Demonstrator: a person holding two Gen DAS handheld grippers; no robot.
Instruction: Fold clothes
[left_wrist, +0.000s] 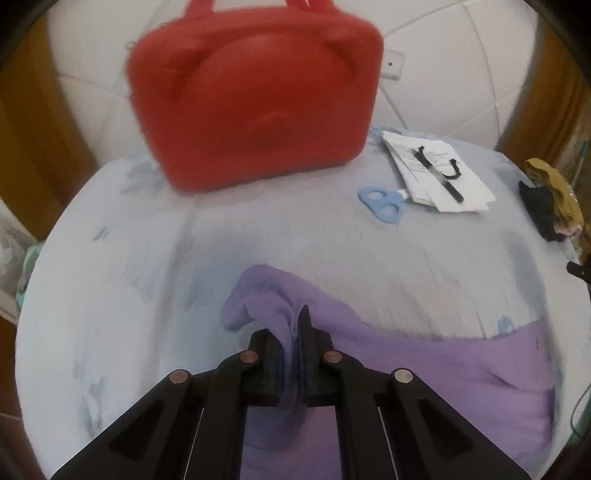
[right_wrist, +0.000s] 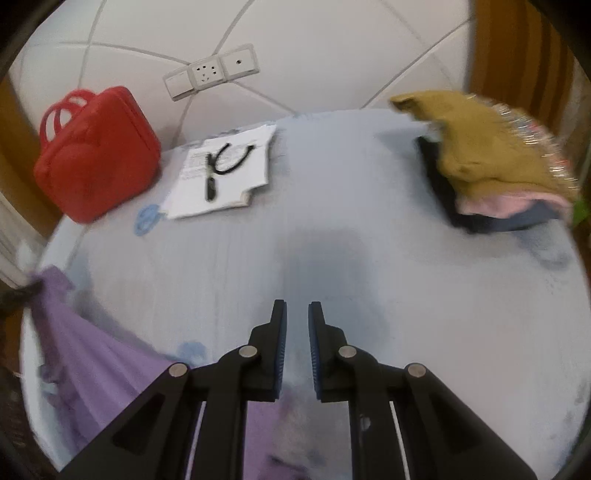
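A purple garment (left_wrist: 424, 365) lies on the pale blue tablecloth (left_wrist: 110, 295), spread toward the right. My left gripper (left_wrist: 295, 325) is shut on a bunched edge of the purple garment, and cloth sticks out past the fingertips. In the right wrist view the same garment (right_wrist: 92, 362) stretches from the far left down under my right gripper (right_wrist: 297, 314). My right gripper is open and empty, its jaws a small gap apart above the bare cloth.
A red case (left_wrist: 255, 92) stands at the back. White papers with a black pen (left_wrist: 439, 173) and blue scissors (left_wrist: 382, 203) lie to the right of it. A pile of mustard, pink and dark clothes (right_wrist: 495, 162) sits at the right table edge. A tiled wall with sockets (right_wrist: 210, 74) is behind.
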